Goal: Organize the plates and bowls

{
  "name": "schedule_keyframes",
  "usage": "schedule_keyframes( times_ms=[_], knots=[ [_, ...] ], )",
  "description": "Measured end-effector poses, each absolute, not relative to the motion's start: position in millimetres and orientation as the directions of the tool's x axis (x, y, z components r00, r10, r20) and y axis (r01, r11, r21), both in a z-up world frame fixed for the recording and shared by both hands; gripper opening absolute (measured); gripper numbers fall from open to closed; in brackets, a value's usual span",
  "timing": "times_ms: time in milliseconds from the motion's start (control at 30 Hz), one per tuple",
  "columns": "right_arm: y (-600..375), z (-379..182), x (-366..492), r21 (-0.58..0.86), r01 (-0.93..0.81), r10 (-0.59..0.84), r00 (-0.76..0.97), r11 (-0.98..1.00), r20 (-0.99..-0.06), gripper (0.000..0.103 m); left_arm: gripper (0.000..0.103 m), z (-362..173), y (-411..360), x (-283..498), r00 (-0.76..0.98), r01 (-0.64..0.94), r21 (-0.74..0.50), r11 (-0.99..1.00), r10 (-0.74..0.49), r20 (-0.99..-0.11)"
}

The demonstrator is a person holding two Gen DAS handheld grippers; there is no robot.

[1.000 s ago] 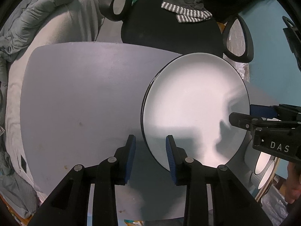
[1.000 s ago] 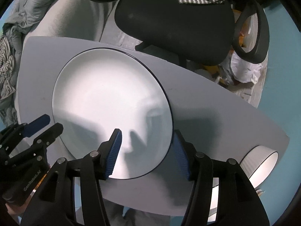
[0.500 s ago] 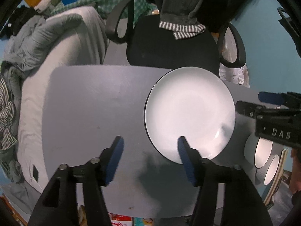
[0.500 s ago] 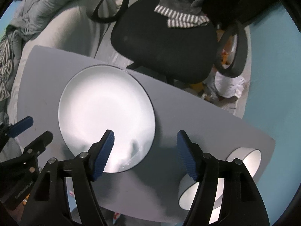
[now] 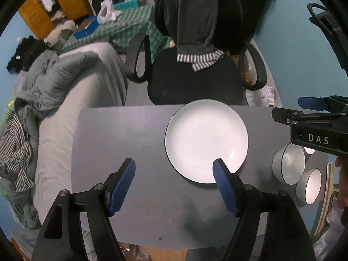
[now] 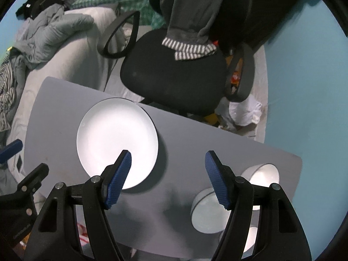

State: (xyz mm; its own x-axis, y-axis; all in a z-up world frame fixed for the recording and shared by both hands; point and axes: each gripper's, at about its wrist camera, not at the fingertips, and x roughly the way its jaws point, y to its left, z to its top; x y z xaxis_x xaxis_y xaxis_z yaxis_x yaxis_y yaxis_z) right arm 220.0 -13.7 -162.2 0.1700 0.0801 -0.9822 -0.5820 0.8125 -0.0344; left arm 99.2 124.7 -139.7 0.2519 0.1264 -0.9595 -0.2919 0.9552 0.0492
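A white plate with a dark rim point(image 5: 206, 140) lies flat on the grey table point(image 5: 130, 134); it also shows in the right wrist view point(image 6: 117, 139). White bowls point(image 5: 288, 163) point(image 5: 310, 186) stand at the table's right end, also seen in the right wrist view point(image 6: 207, 214) point(image 6: 262, 174). My left gripper point(image 5: 174, 169) is open and empty, raised above the table left of the plate. My right gripper point(image 6: 167, 163) is open and empty, raised between the plate and the bowls.
A black office chair point(image 5: 193, 80) with a grey garment draped over it stands behind the table. A bed with grey bedding point(image 5: 65, 78) lies at the left. The right gripper's body point(image 5: 315, 130) shows at the right of the left wrist view.
Both grippers have opened wide and lifted up and back from the plate. The plate stays flat on the table. The bowls have come into fuller view.
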Motion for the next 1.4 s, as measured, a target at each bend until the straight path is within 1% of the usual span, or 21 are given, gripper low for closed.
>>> schedule_keyframes(
  times_ms=[133,233,367,567,800,1000,1400],
  knots=[
    [-21,-147,210,-0.04,-0.567,0.096,0.208,0.823,-0.973,0.07,0.075,-127,118,91,0.277,-0.281,0.05,0.958,0.131,-0.952],
    [-27,-137,204,-0.032,-0.556,0.116,0.228,0.831,-0.967,0.07,0.078,-120,115,88,0.291,-0.273,0.055,0.96,0.137,-0.947],
    [-34,-120,195,-0.026,-0.545,0.139,0.26,0.838,-0.956,0.07,0.079,-107,111,81,0.315,-0.264,0.021,0.964,0.107,-0.943],
    [-48,-92,183,-0.028,-0.521,0.164,0.318,0.853,-0.934,0.07,0.079,-87,106,71,0.352,-0.254,0.005,0.967,0.097,-0.931],
    [-70,-66,169,-0.006,-0.455,0.187,0.378,0.89,-0.907,0.07,0.079,-62,100,61,0.407,-0.237,-0.021,0.971,0.079,-0.91],
    [-90,-51,160,-0.014,-0.394,0.17,0.428,0.919,-0.888,0.07,0.08,-45,95,56,0.449,-0.222,-0.032,0.975,0.073,-0.891],
    [-129,-34,140,-0.012,-0.289,0.131,0.47,0.957,-0.873,0.07,0.08,-32,79,57,0.478,-0.155,-0.101,0.983,-0.015,-0.878]
  ],
)
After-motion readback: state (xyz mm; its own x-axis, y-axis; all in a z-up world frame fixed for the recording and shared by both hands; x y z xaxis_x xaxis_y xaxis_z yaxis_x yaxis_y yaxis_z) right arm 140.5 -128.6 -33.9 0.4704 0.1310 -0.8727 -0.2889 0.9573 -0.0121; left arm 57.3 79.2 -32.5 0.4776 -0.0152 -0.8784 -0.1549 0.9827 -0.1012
